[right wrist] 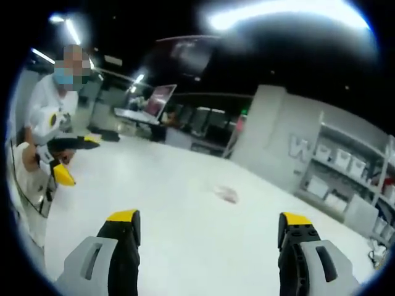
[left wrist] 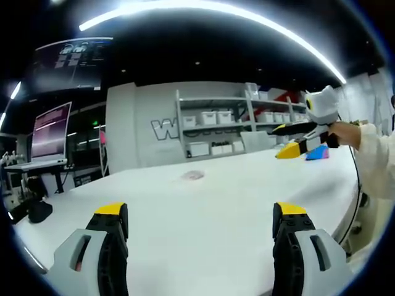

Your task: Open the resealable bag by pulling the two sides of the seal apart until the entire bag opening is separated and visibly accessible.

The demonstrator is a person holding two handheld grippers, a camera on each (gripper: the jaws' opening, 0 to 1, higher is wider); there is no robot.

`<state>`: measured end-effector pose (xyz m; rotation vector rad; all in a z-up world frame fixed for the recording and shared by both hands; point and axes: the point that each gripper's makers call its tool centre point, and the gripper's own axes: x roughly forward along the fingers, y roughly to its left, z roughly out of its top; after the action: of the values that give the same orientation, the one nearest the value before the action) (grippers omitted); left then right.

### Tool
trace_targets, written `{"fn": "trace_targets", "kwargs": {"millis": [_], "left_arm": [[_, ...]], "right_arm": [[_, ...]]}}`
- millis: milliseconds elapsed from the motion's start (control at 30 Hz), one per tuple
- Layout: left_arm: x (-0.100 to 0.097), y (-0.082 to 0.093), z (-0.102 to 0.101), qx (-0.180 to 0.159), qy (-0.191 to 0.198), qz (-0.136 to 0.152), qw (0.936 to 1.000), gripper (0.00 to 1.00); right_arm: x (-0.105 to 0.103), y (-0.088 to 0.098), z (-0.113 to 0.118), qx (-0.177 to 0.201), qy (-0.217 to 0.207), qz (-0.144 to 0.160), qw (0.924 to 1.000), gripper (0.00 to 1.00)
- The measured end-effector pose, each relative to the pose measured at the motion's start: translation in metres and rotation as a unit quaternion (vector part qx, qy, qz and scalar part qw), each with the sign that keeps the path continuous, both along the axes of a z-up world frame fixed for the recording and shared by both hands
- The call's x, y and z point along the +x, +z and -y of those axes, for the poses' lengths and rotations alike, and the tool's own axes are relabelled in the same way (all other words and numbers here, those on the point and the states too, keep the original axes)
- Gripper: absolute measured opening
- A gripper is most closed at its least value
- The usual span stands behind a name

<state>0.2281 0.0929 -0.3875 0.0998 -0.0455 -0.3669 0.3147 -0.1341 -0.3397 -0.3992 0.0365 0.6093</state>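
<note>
Nearest in the left gripper view, the left gripper (left wrist: 200, 225) had its yellow-tipped jaws spread wide with nothing between them, hovering over the white table (left wrist: 203, 246). In the right gripper view the right gripper (right wrist: 207, 231) was likewise spread and empty above the same table (right wrist: 185, 246). Further out, near the middle of the tabletop and well apart from both grippers, lay the resealable bag (left wrist: 193, 175), a small, pale, flat patch (right wrist: 226, 194); too small to make out its seal or which end faced the grippers. It was probably light, thin and limp, likely to slide on the smooth top, so each gripper would best pinch one lip just beside the seal. Beyond it, another person (right wrist: 46, 117) held a similar gripper (left wrist: 296, 145), and shelves with white bins (left wrist: 228, 123) lined the far wall.
</note>
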Motion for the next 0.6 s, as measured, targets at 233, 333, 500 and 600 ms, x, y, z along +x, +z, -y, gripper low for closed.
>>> {"fn": "trace_targets", "kwargs": {"millis": [233, 333, 500, 600], "left_arm": [[0.001, -0.001, -0.004, -0.002, 0.004, 0.0, 1.0, 0.96], [0.001, -0.002, -0.003, -0.002, 0.004, -0.002, 1.0, 0.96], [0.001, -0.003, -0.002, -0.002, 0.002, -0.003, 1.0, 0.96], [0.001, -0.004, -0.001, -0.003, 0.002, -0.004, 1.0, 0.96]], "right_arm": [[0.004, -0.005, -0.004, 0.004, 0.005, -0.009, 0.9999, 0.94], [0.006, -0.005, -0.006, 0.001, 0.007, -0.011, 0.9999, 0.95], [0.012, -0.007, -0.013, -0.012, 0.016, -0.013, 0.9997, 0.94], [0.017, -0.009, -0.014, -0.017, 0.016, -0.016, 0.9996, 0.94]]}}
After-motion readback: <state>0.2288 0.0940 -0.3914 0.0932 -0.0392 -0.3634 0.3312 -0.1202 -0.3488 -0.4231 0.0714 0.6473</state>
